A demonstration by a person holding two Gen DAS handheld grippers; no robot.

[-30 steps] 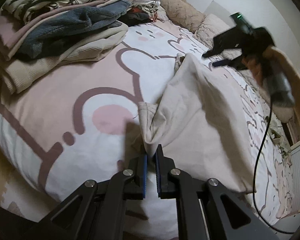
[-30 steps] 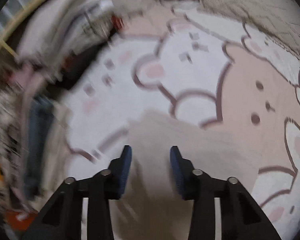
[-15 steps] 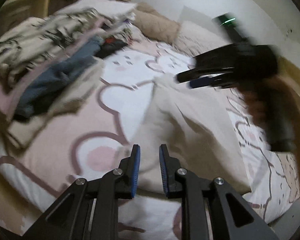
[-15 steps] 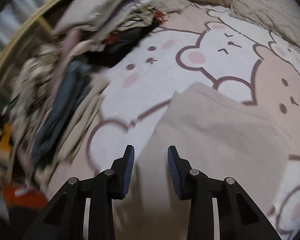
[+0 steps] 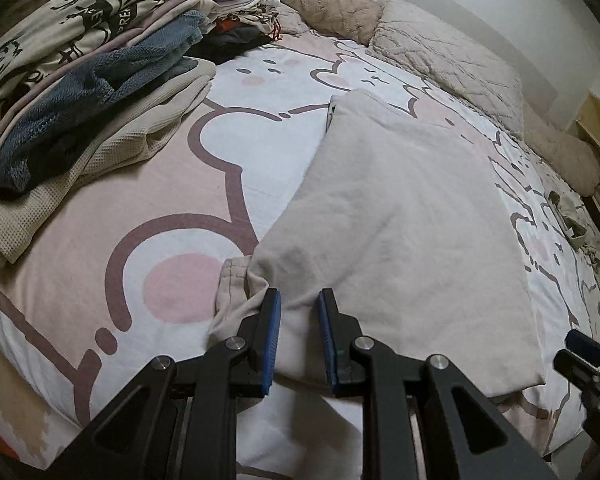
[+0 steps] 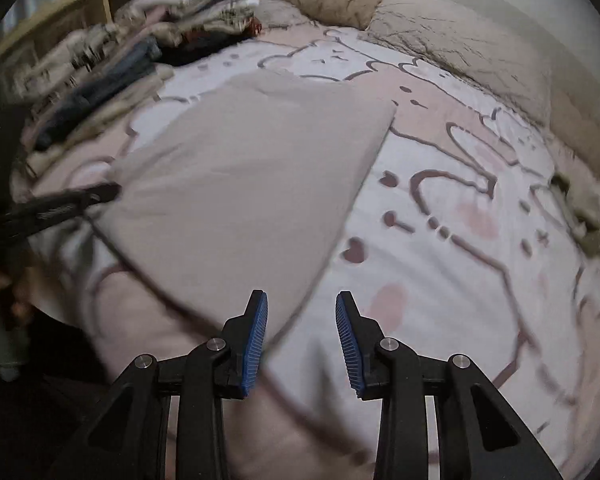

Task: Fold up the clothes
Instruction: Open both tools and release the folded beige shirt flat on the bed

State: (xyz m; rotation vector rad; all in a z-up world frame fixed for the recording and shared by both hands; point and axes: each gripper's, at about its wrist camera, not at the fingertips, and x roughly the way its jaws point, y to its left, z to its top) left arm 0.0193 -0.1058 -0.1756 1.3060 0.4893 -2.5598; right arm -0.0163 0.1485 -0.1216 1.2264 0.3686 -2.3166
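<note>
Beige garment (image 5: pixel 400 216) lies folded flat on the bed (image 5: pixel 100 208); left gripper (image 5: pixel 297 334) and right gripper (image 6: pixel 301 338) both spread, holding nothing; further folds likely remain.

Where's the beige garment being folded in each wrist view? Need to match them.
Left wrist: beige garment fills centre, running from the left gripper up and away.
Right wrist: same garment sits centre-left, its near corner by the right gripper.
Shared landmark: the clothes pile at upper left in both.
</note>
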